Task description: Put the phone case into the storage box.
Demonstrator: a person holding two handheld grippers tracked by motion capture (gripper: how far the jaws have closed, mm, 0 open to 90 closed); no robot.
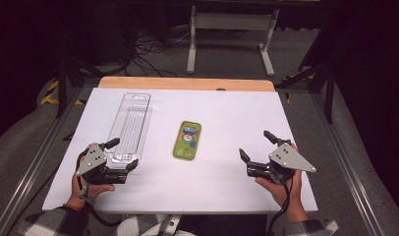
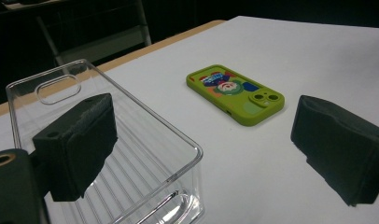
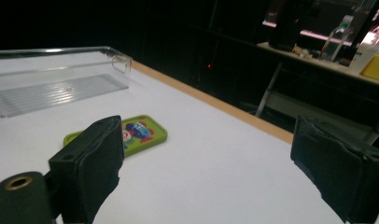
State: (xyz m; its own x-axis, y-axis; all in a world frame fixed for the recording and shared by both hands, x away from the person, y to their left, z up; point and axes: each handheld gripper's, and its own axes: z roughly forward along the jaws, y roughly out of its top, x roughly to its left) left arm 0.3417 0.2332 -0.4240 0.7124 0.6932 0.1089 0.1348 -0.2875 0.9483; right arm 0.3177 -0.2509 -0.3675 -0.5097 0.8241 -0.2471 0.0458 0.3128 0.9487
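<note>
**Between two open grippers, a green phone case lies untouched**

On the white table top [image 1: 227, 187], a lime-green rectangular phone case [image 1: 187, 140] with a cartoon print lies flat near the middle, between the two hand-held grippers and slightly beyond them. It is well apart from the left gripper [image 1: 125, 155] and from the right gripper [image 1: 254, 145]; nothing rests between either pair of jaws.

Both grippers have their jaws spread wide. In the left gripper view the phone case [image 2: 235, 93] shows beyond the gap, nearer the right-hand jaw, with bare table before it. In the right gripper view the phone case [image 3: 131, 133] is partly hidden behind the left-hand jaw.

The case lies back upward: a raised camera block with two round lens openings sits at one corner, and a red, blue and white cartoon figure covers the middle of the back. Its edges are rounded and its surface looks matt.

A long, clear plastic tray [image 1: 130, 125] with a ribbed floor and a slot handle at its far end lies left of the case, apart from it. The left gripper sits at the tray's near end, one jaw over its rim.
</note>
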